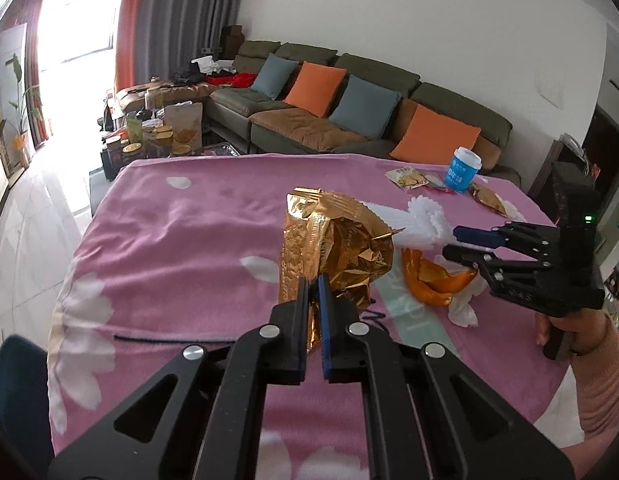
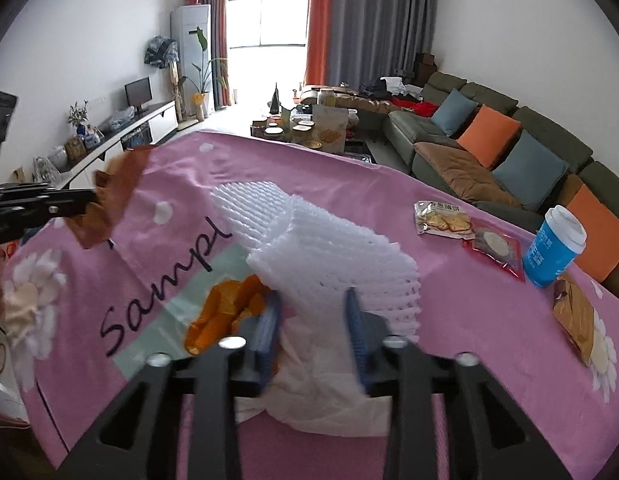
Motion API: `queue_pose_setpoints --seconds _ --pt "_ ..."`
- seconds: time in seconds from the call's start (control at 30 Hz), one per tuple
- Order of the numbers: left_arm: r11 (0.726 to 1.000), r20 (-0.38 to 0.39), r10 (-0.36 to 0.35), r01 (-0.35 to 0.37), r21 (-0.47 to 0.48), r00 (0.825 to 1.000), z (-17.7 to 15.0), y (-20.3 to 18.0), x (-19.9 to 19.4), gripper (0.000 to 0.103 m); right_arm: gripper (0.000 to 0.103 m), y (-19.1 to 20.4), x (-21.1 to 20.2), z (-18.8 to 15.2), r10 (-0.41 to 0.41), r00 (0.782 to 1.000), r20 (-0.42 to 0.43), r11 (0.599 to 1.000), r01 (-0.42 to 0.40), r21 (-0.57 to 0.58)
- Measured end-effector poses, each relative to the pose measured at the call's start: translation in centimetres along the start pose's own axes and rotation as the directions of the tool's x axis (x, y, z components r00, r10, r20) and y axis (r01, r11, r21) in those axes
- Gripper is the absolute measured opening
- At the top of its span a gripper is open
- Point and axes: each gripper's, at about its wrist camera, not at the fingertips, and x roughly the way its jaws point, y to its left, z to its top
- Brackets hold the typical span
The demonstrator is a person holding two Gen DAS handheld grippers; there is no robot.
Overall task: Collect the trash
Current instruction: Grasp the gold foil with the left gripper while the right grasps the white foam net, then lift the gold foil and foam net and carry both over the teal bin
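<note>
A crumpled gold foil snack wrapper [image 1: 333, 240] is being held clamped between the tongs of the left gripper [image 1: 313, 284], lifted clear of the pink flower-print tablecloth [image 1: 181, 232]. The right gripper [image 2: 313, 300] is being held low over the middle pile; its tongs are standing apart, with a white paper tissue [image 2: 321, 384] and the near edge of a white foam fruit net [image 2: 333, 252] lying between them. No pad is seen pressing on either piece. Just left of that pile, orange peel scraps [image 2: 229, 304] are lying on the cloth.

Task progress is being judged as early: only one piece is being carried, and no bin or bag is being shown in either view. Still left on the table: the net, tissue and peel in the middle, and at the far right a clear cracker packet [image 2: 443, 220], a red-edged snack packet [image 2: 495, 248], a blue paper cup with a white lid [image 2: 555, 248] and a brown foil packet [image 2: 573, 316]. Whether the cup is trash cannot be told.
</note>
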Motion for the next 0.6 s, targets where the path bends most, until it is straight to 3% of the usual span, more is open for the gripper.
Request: queue_pose_setpoints --seconds 0.1,0.33,0.6 --pt "1.0 0.012 0.007 -0.007 -0.02 1.0 -0.8 0.6 -1.2 0.005 0.012 -0.1 -0.5 -0.1 -0.009 1.0 0.015 1.0 0.009 -0.004" --pt "0.997 0.04 0.014 -0.011 -0.072 0.999 -2.5 1.6 -3.7 0.005 0.01 -0.4 -3.8 0.3 -0.012 0.995 0.1 1.0 0.01 0.016" --pt "0.993 0.088 0.032 -0.022 -0.119 0.996 -4.3 2.5 -7.7 0.005 0.01 0.7 -8.3 1.5 0.123 0.969 0.216 0.99 -0.135 0.038"
